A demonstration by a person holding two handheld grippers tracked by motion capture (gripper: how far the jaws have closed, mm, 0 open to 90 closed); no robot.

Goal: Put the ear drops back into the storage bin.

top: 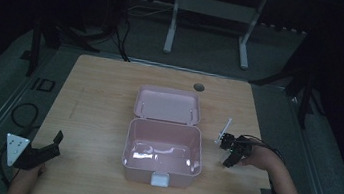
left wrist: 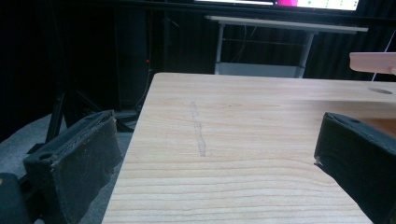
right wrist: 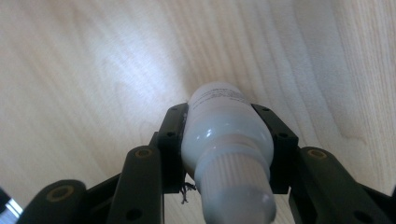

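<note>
My right gripper [right wrist: 223,122] is shut on a small white bottle [right wrist: 219,126] with a ribbed cap, held just above the wooden table with its cap end toward the camera. In the high view this right gripper [top: 232,148] hovers to the right of an open pink box [top: 129,142], whose lid [top: 168,105] lies flipped back behind it. The box looks empty inside. My left gripper [top: 54,145] rests at the table's front left corner, well apart from the box. Its jaws stand wide open in the left gripper view, where the left gripper [left wrist: 215,140] has nothing between its fingers.
The wooden table [top: 99,97] has a round cable hole [top: 199,87] near its far edge. A white latch [top: 159,179] sits on the box's front wall. A white desk frame [top: 211,11] stands on the floor beyond the table. Cables [top: 24,113] lie on the floor at left.
</note>
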